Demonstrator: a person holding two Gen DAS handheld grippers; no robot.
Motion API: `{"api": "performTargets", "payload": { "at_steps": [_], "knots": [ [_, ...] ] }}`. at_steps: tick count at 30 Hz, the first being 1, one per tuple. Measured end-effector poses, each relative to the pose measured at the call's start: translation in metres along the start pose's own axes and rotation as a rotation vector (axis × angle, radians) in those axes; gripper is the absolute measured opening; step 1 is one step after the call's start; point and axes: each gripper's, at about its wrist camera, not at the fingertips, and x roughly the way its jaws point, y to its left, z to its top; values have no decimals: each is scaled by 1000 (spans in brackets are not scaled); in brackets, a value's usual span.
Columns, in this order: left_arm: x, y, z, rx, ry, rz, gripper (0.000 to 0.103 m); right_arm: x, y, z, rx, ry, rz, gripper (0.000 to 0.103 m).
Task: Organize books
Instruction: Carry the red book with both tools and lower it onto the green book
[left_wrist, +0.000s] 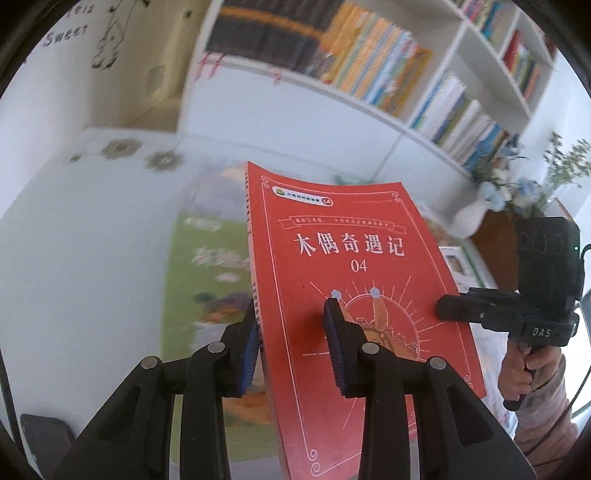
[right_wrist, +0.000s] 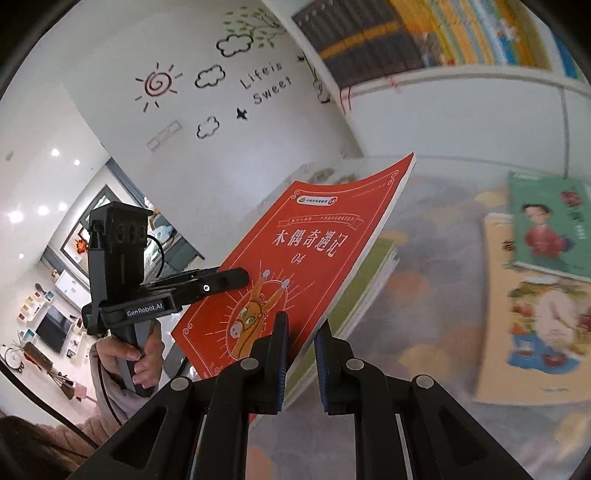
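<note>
Red paperback (left_wrist: 354, 280): cover lettered in white, numbered 04, with a donkey-head emblem (seen in the right wrist view). Held in the air, tilted, above the tabletop (left_wrist: 92, 240), clear of the books lying there.

Left gripper (left_wrist: 291, 347): jaws narrow, clamped on the paperback at its spine edge, one blue pad on the cover and the other behind the spine.

Right gripper (right_wrist: 301, 350): jaws narrow, closed on the opposite, page-edge side of the same book; one pad lies on the cover beside the emblem, the other beneath.

Hand (left_wrist: 524, 369): sleeved, wrapped round the right gripper's handle.

Green picture book (left_wrist: 207, 280): flat on the table directly under the paperback.

Teal-covered book (right_wrist: 550, 225) and cream-covered book (right_wrist: 535, 325): flat on the table to the right, the teal one overlapping the cream one's upper part.

White bookshelf (left_wrist: 399, 122): behind the table, compartments filled with upright books (titles too blurred to read).

White vase of flowers (left_wrist: 472, 218): at the table's far right.
</note>
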Motion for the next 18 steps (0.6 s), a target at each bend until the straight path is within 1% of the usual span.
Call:
{"api": "performTargets", "payload": {
  "at_steps": [5, 8, 10, 13, 16, 18],
  "knots": [
    [14, 31, -7, -45, 33, 34, 29, 42, -12, -1, 61, 56, 24, 13],
    [16, 38, -12, -50, 46, 59, 29, 58, -15, -4, 80, 84, 35, 13],
    [17, 40, -14, -46, 51, 73, 29, 65, -17, -4, 92, 98, 41, 13],
    [15, 42, -16, -49, 46, 75, 29, 74, -19, -4, 98, 111, 36, 13],
    [14, 45, -15, -50, 38, 92, 29, 81, -27, -2, 133, 118, 59, 13],
    [14, 48, -15, -59, 34, 93, 32, 84, -27, -4, 149, 121, 66, 13]
  ]
}}
